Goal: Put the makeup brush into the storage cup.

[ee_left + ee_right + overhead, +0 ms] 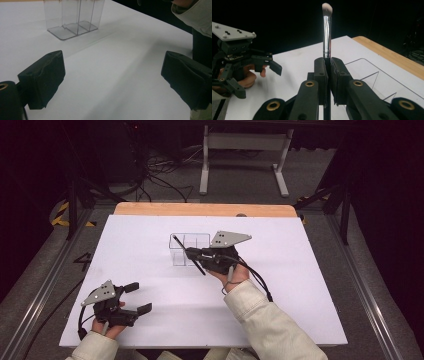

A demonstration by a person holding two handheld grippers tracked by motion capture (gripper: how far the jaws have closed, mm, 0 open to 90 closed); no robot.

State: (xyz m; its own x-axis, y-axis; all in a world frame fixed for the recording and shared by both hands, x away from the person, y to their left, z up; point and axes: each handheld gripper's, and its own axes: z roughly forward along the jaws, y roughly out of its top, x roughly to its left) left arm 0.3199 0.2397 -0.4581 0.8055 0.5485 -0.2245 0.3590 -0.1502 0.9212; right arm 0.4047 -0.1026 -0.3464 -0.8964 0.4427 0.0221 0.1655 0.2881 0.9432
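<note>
Holding a makeup brush (327, 30) clamped by its handle, the right gripper (202, 256) hovers beside the clear organizer (183, 248). Risk: the slim handle may pivot in the grip and miss a compartment. The left gripper (136, 298) rests wide on the surface (300, 270), near the front edge.

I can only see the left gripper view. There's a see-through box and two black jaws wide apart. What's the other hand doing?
Observer: The right gripper is shut on a makeup brush.
Operator: Which way does the brush point?
Observer: In the right gripper view, its pale bristle tip sticks out beyond the jaws.
Operator: Is it near my box?
Observer: Yes, in the high view the right gripper holds the brush at the clear box.
</note>
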